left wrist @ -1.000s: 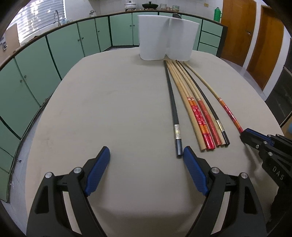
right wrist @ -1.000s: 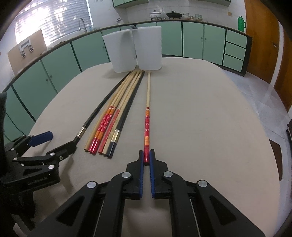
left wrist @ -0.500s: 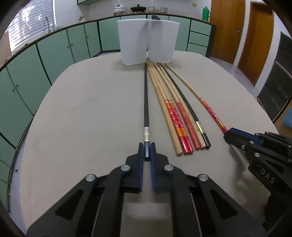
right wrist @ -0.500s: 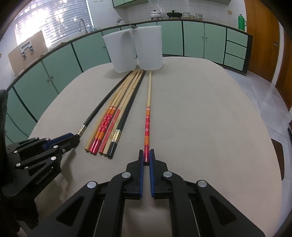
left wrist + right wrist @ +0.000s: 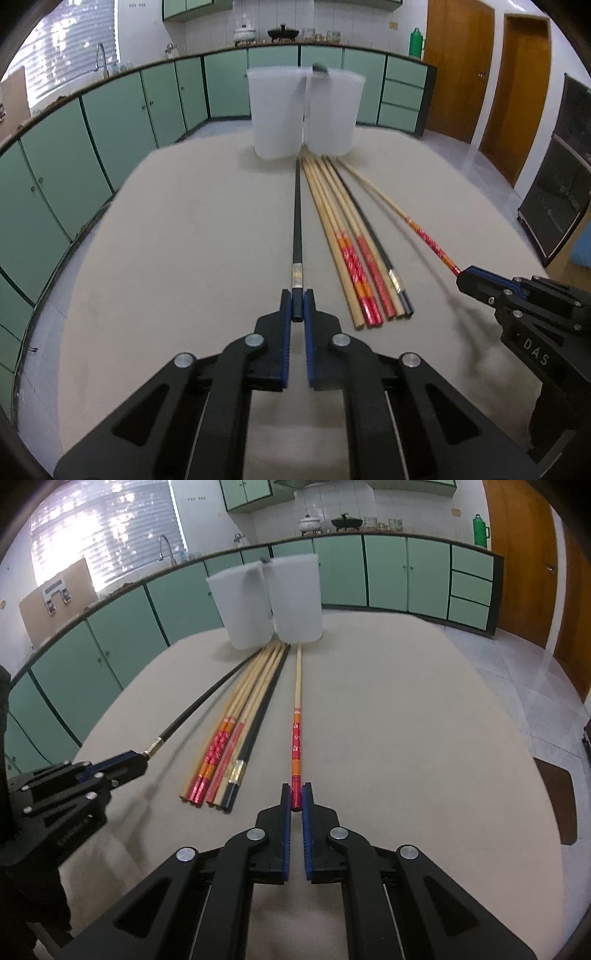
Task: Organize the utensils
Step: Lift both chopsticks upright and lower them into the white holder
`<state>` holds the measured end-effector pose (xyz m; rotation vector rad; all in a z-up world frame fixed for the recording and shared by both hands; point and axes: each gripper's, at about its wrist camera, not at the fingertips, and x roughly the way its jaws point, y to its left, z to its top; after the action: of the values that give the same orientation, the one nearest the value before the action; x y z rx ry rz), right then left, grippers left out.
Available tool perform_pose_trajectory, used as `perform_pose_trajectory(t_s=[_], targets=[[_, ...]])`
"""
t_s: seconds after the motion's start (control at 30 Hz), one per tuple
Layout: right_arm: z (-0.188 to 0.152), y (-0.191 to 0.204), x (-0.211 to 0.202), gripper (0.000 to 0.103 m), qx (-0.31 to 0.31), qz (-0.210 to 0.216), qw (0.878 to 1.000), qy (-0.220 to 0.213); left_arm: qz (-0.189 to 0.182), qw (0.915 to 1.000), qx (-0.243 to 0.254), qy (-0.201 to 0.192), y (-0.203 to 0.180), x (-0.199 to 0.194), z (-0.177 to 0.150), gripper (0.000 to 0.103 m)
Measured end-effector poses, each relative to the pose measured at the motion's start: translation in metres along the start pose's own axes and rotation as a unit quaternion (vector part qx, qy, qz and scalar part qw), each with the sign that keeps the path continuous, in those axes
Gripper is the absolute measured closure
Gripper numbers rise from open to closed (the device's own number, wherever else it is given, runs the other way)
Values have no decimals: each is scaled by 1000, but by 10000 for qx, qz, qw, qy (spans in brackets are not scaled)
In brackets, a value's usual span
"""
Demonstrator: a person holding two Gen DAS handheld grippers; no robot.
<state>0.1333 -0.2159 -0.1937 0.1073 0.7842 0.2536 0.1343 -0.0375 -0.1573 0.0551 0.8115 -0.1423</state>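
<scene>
My left gripper [image 5: 296, 301] is shut on the near end of a long black chopstick [image 5: 297, 221], which runs straight ahead toward two white plastic holders [image 5: 303, 114] at the table's far end. Seen from the right wrist, that gripper [image 5: 138, 762] holds the black chopstick [image 5: 207, 701] raised a little. My right gripper [image 5: 296, 797] is shut on the red-patterned end of a wooden chopstick [image 5: 297, 701]; in the left wrist view it [image 5: 466, 275] grips the same stick [image 5: 388, 201]. Between the two lies a bundle of several chopsticks [image 5: 354, 251], wooden with red ends plus a black one.
The beige table [image 5: 184, 240] has free surface to the left of the black chopstick and to the right [image 5: 424, 720] of the wooden one. Green cabinets [image 5: 110, 122] curve around the back. A dark chair seat [image 5: 554, 805] sits beside the table's right edge.
My left gripper went from wide open to shut on the black chopstick's end, then lifted slightly. The right gripper stayed shut on the red-ended chopstick without moving much.
</scene>
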Motion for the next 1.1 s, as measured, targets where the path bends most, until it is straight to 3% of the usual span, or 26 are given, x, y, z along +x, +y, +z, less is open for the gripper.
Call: perform_pose_trajectory(t_s=[0.67, 1.1], targets=[[89, -5, -79, 98, -334, 93, 9930, -1133, -104, 9897, 58, -1427, 14, -80, 88, 97], [168, -6, -96, 98, -730, 291, 9892, -1239, -483, 9841, 85, -1708, 18, -87, 146, 97]])
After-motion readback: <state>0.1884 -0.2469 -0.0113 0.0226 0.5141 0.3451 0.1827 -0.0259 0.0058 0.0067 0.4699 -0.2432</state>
